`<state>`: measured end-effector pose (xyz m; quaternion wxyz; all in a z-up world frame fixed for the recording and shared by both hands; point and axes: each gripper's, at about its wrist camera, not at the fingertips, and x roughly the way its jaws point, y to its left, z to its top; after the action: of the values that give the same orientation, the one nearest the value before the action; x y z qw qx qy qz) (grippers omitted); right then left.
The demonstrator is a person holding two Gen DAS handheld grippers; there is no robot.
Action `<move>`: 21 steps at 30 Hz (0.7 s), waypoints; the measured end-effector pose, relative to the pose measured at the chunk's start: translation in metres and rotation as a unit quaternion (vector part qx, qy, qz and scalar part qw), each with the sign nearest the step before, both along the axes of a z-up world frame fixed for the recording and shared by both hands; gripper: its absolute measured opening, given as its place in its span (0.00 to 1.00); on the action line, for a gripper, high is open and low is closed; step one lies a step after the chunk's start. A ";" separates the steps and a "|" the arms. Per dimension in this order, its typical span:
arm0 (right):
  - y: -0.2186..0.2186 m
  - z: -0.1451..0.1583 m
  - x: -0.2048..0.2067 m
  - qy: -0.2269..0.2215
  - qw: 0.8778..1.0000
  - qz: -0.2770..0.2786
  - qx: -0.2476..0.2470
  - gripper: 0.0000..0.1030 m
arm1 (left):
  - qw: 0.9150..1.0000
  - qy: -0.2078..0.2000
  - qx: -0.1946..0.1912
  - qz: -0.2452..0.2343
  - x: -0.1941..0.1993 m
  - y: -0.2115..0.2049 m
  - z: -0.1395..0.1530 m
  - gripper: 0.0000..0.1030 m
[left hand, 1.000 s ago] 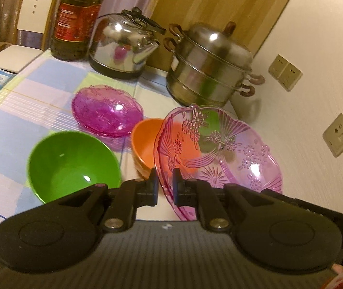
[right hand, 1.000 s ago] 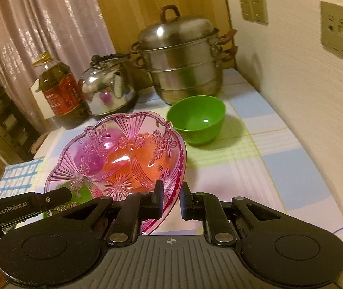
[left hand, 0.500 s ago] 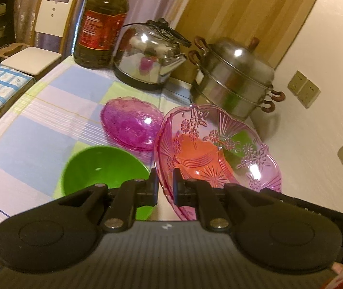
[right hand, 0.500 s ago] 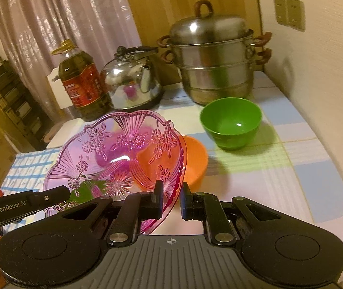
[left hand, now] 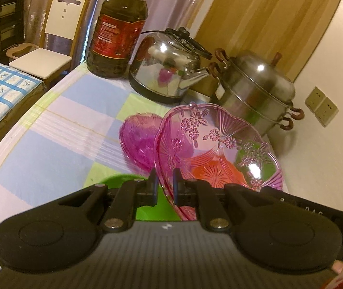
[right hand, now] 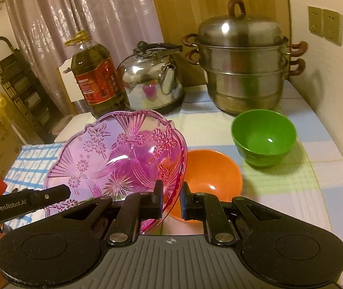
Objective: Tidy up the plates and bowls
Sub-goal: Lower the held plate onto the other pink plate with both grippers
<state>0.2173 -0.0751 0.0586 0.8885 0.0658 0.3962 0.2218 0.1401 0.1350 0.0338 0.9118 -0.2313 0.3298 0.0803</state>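
A clear pink plate with pressed flowers [left hand: 219, 144] hangs tilted above the table, held by both grippers. My left gripper [left hand: 164, 184] is shut on its left rim. My right gripper [right hand: 171, 196] is shut on its right rim [right hand: 176, 159]. Behind the plate, a small magenta bowl [left hand: 136, 139] rests on the cloth. An orange bowl [right hand: 212, 171] stands just right of the plate, and it shows through the glass in the left wrist view. One green bowl [left hand: 147, 208] lies under my left fingers. Another green bowl [right hand: 264, 137] stands near the steamer.
An oil bottle [right hand: 94, 77], a steel kettle [right hand: 152, 82] and a stacked steamer pot [right hand: 243, 65] line the back of the checked tablecloth [left hand: 51, 149]. The wall with sockets [right hand: 325, 24] runs close on the right. A white chair [left hand: 53, 45] stands beyond the table's left edge.
Both grippers have carried the pink plate leftward, away from the wall. The orange bowl has come out from behind it on the right, and the near green bowl now sits under my left fingers.
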 end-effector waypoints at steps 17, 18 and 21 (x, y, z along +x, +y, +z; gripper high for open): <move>0.038 -0.034 0.085 0.018 1.000 0.017 -0.010 0.13 | 1.000 0.012 -0.001 -0.001 0.087 0.040 -0.034 0.10; 0.041 -0.037 0.090 0.019 1.000 0.019 -0.012 0.13 | 1.000 0.013 -0.002 -0.001 0.091 0.043 -0.037 0.10; 0.050 -0.044 0.104 0.021 0.999 0.030 -0.018 0.13 | 1.000 0.013 -0.004 0.002 0.104 0.052 -0.046 0.10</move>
<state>0.3214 -0.0252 0.0144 0.8741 0.0430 0.4204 0.2395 0.2444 0.1866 -0.0121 0.9061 -0.2348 0.3416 0.0842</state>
